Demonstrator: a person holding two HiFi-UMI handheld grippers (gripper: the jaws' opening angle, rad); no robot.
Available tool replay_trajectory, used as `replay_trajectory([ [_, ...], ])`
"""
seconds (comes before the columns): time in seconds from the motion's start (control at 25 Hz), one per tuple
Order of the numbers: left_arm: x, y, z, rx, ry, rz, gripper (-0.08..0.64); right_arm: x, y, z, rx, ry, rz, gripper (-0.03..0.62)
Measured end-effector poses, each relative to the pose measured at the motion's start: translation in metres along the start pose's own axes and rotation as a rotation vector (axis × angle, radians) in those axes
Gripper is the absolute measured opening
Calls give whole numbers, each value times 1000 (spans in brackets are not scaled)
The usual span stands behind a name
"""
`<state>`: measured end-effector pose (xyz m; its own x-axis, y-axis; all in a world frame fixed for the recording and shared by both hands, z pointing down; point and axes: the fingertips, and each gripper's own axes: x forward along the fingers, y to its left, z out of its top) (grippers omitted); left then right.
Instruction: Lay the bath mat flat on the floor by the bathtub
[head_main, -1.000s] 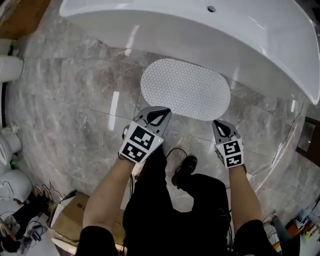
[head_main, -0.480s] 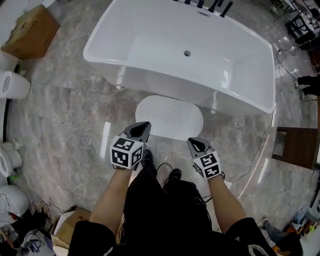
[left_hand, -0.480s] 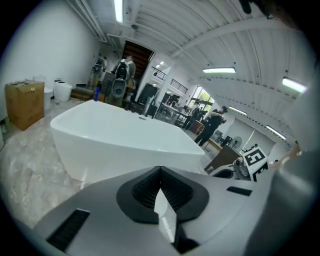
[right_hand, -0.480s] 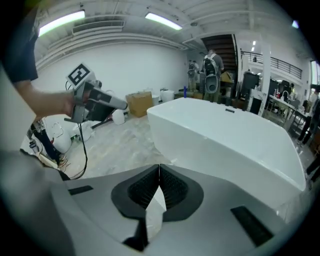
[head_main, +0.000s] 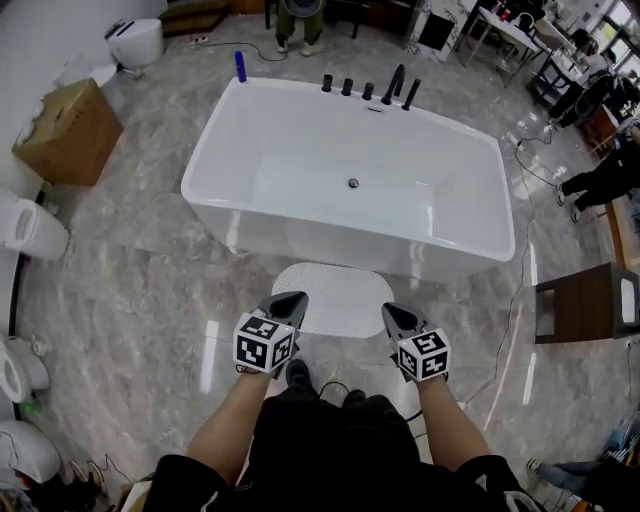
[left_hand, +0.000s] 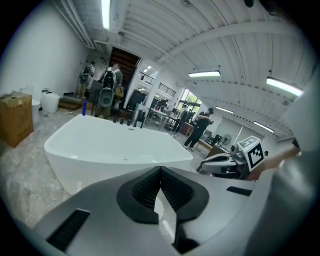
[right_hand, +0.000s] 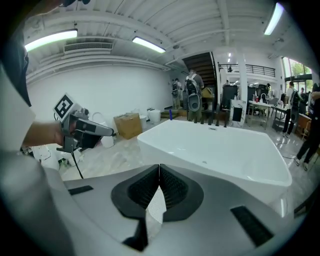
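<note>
The white oval bath mat (head_main: 335, 298) lies flat on the grey marble floor, right against the near side of the white bathtub (head_main: 350, 175). Both grippers hang well above it, held out in front of the person. My left gripper (head_main: 297, 297) is over the mat's near left edge, and its jaws are shut with nothing between them. My right gripper (head_main: 388, 310) is over the mat's near right edge, also shut and empty. The left gripper view shows the closed pads (left_hand: 172, 187) and the tub (left_hand: 115, 150) beyond. The right gripper view shows the same tub (right_hand: 215, 150).
Black taps (head_main: 370, 88) and a blue bottle (head_main: 240, 66) stand at the tub's far rim. A cardboard box (head_main: 62, 133) and white toilets (head_main: 30, 228) are at the left. A dark wooden stool (head_main: 585, 303) is at the right. People stand at the back.
Both grippers and the head camera have risen far above the floor. The mat stays flat by the tub and now looks smaller, with the whole tub in view.
</note>
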<state>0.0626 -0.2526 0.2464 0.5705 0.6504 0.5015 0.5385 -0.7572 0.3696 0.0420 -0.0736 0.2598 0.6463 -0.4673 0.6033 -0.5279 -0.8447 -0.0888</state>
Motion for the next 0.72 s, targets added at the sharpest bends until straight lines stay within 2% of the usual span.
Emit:
replay_trajectory([
  [0.16, -26, -10, 17, 60, -14, -22, 11, -24, 11, 16, 25, -53, -40, 18],
  [0.4, -53, -18, 30, 120, -42, -24, 11, -49, 24, 20, 89, -99, -82, 18],
  [0.72, -57, -31, 60, 153, -140, 12, 11, -88, 18, 55, 41, -184, -78, 18],
])
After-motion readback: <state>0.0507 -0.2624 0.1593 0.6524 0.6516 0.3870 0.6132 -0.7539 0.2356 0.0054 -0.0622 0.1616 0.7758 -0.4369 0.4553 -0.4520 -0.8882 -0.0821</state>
